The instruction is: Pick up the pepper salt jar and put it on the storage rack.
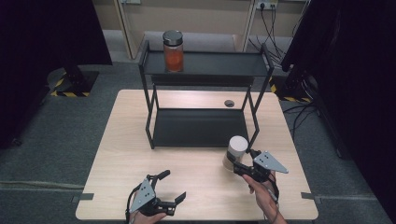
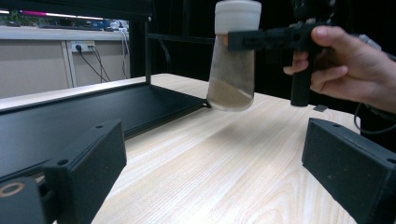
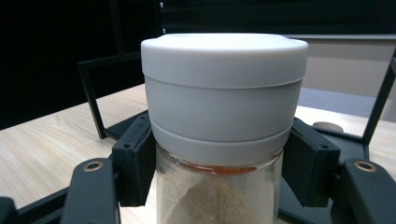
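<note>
— Fingers first: how do they stand on each gripper?

— Both black fingers (image 3: 135, 172) of the right gripper (image 1: 239, 164) pinch a jar (image 1: 235, 153) just under its white lid (image 3: 224, 88), 1 pad on each side of the glass. On the left gripper (image 1: 170, 186), low in the frame, the 2 jaws are spread wide with bare wood between them.

— Where is that jar?

— Right of centre in the high view, just in front of the black rack (image 1: 201, 126). From the left gripper view it hangs tilted, its base off the table (image 1: 187, 163), with pale brown powder sloping inside.

— Anything else?

— A 2nd jar, orange-filled (image 1: 173, 51), stands on the rack's top shelf, upper centre. 1 small dark disc (image 1: 229, 103) lies on the wood behind the rack.
</note>
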### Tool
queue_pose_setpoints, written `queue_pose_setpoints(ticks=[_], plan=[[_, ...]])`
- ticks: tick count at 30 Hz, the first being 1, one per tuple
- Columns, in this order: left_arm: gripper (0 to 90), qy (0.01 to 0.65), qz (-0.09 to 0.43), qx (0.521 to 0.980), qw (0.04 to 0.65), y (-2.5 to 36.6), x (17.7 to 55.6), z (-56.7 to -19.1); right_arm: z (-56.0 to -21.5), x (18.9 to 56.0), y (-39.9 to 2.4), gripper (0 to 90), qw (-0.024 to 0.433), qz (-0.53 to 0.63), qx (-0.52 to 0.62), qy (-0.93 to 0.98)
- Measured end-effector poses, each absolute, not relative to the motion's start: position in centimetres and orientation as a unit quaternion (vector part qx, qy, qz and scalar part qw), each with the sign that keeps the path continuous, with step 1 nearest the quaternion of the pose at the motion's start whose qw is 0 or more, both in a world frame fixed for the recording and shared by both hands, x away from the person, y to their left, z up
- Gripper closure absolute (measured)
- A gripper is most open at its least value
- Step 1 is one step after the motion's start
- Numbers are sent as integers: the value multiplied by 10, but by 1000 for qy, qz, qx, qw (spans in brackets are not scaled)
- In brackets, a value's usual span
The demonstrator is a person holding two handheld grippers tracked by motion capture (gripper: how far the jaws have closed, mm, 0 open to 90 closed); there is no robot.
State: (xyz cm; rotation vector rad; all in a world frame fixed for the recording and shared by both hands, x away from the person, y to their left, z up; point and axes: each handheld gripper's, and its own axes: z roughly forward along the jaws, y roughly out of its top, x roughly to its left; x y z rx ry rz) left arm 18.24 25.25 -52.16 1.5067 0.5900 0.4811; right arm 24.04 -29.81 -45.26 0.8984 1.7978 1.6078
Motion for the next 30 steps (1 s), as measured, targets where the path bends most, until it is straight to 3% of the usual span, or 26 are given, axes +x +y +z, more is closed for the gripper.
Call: queue_pose_setpoints(ticks=[30], plan=[[58, 264, 216, 666, 664, 253, 181, -522, -372, 257, -297, 353, 263, 621, 294, 677]])
